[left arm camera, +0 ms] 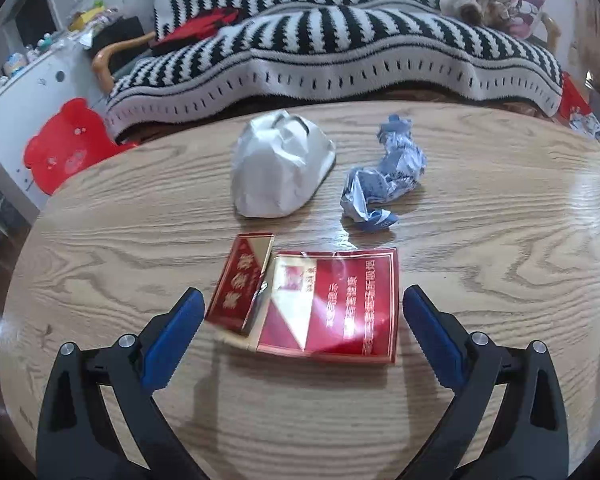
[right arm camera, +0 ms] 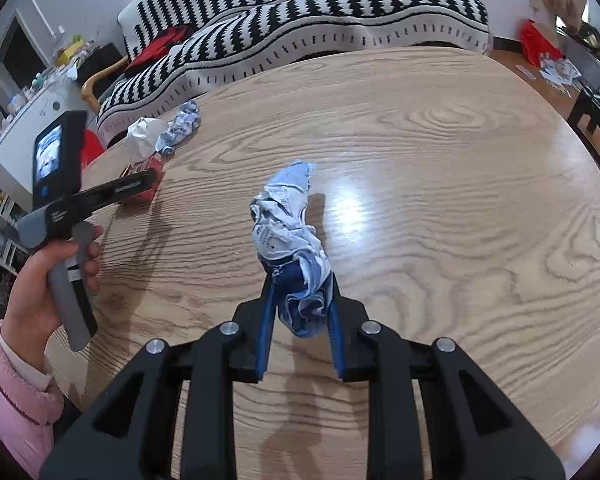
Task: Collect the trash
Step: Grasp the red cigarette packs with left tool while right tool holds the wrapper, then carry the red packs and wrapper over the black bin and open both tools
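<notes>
The red cigarette packs [left arm camera: 312, 304] are motion-blurred in the left wrist view, their print unreadable; in the right wrist view they are mostly hidden behind the left gripper [right arm camera: 148, 180], only a red corner showing. The left gripper [left arm camera: 302, 300] stands released, jaws spread wide either side of the packs, not touching them. Beyond the packs on the wooden table [left arm camera: 500, 240] lie a white crumpled bag [left arm camera: 280, 168] and, just beside it, a blue-and-white crumpled wrapper [left arm camera: 384, 176]. Only the right wrist view shows the right gripper [right arm camera: 300, 276] clenched on a second blue-and-white paper wad [right arm camera: 288, 224], held above the table, and the person's hand [right arm camera: 48, 280] on the left gripper's handle. The bag's contents cannot be seen
</notes>
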Motion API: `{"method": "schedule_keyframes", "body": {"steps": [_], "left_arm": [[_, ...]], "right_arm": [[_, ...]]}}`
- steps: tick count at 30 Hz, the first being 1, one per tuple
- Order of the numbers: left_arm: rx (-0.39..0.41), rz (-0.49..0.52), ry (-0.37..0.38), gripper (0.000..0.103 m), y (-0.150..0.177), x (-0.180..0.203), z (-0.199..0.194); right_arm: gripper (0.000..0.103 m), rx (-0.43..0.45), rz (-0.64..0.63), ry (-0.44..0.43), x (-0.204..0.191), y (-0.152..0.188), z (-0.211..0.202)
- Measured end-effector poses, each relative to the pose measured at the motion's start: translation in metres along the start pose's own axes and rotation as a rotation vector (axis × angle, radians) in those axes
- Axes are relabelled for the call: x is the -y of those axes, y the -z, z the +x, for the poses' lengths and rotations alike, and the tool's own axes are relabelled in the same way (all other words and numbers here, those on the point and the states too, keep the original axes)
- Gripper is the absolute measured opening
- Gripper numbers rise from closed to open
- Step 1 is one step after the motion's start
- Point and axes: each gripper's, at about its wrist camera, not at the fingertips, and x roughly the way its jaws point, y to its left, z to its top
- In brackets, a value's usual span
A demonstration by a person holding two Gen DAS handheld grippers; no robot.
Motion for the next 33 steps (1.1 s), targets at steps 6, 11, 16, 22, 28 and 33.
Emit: {"method": "schedule_keyframes", "body": {"steps": [6, 11, 16, 22, 28, 33], "left_arm": [[0.0, -0.036, -0.059, 0.097, -0.003, -0.015, 0.005], [-0.008, -0.043, -0.129, 0.097, -0.002, -0.023, 0.01], [-0.04, -0.121, -0.083, 0.097, 0.0, -0.04, 0.014], [-0.057, -0.225, 0.032, 0.097, 0.006, -0.056, 0.024], [-0.032, -0.207, 0.079, 0.087, 0.007, -0.054, 0.019], [-0.034, -0.218, 0.138, 0.086, 0.015, -0.049, 0.002]], "right_arm": [[0.023, -0.005, -0.02, -0.018, -0.007, -0.006, 0.006], [0.023, -0.006, -0.016, -0.032, -0.009, -0.004, 0.009], [0.023, -0.012, -0.005, -0.031, -0.006, -0.001, 0.01], [0.023, -0.011, 0.005, -0.034, -0.007, 0.0, 0.01], [0.023, 0.002, 0.007, -0.027, -0.008, 0.004, 0.009], [0.024, 0.037, -0.002, 0.001, -0.011, 0.012, -0.002]]}}
